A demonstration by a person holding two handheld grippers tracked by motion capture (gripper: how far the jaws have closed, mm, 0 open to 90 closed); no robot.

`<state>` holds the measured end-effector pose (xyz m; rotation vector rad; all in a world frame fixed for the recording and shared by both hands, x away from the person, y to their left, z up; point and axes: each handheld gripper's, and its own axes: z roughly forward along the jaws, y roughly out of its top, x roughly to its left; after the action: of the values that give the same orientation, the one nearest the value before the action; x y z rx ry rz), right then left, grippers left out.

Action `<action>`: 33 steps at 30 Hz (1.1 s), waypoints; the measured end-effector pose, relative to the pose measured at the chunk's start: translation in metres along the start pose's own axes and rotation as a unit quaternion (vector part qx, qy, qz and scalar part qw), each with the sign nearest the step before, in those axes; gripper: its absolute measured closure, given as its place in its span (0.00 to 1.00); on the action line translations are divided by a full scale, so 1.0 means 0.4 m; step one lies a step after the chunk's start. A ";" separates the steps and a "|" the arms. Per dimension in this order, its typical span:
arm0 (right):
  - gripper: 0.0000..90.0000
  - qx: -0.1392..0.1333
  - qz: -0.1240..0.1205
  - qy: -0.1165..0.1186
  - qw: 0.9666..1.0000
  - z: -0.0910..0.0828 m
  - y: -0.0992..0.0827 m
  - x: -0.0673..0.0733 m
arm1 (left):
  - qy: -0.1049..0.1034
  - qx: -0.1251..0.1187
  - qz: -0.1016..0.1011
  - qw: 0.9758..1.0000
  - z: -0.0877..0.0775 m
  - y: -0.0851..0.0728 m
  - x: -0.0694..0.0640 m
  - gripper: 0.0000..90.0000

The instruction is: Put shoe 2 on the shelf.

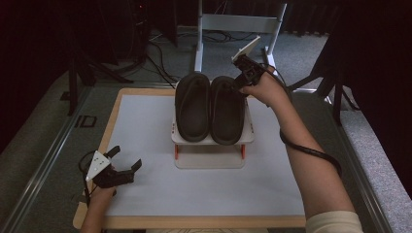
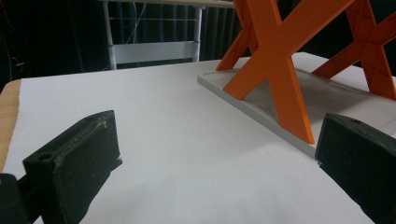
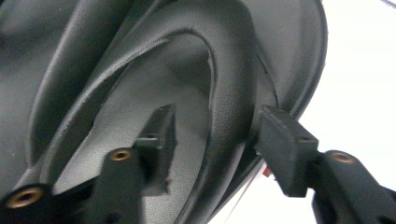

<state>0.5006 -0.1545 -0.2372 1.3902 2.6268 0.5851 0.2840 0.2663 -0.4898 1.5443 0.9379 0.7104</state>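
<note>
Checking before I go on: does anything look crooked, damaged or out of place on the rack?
Nothing stands out. Both black slippers lie side by side, parallel, on the white rack. The right gripper straddles the right slipper's strap with open jaws; the left gripper rests open on the table.

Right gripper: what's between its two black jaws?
The strap edge of the right-hand dark slipper on the white rack. The right gripper straddles it, jaws apart, pads seemingly not pressing, seen in the right gripper view.

no readable text, no labels, no brand names, no numbers, no signs on anything on the table or around it
</note>
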 end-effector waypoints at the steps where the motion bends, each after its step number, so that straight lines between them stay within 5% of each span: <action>1: 0.44 -0.006 0.000 0.000 1.000 -0.005 -0.001 -0.001 | 0.000 0.000 0.000 1.000 0.000 0.000 0.000 0.00; 14: 0.26 -0.057 -0.019 0.003 0.998 -0.061 -0.043 -0.032 | 0.002 0.000 0.000 1.000 0.000 0.000 0.000 0.00; 23: 0.24 -0.093 -0.039 0.004 0.995 -0.090 -0.101 -0.054 | 0.002 0.001 -0.001 1.000 0.000 0.000 0.001 0.00; 33: 0.23 -0.114 -0.034 0.007 0.993 -0.089 -0.176 -0.103 | 0.002 0.000 -0.001 1.000 0.000 0.000 0.000 0.00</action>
<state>0.4602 -0.2336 -0.2350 1.2288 2.5106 0.8576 0.2839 0.2665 -0.4898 1.5424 0.9418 0.7121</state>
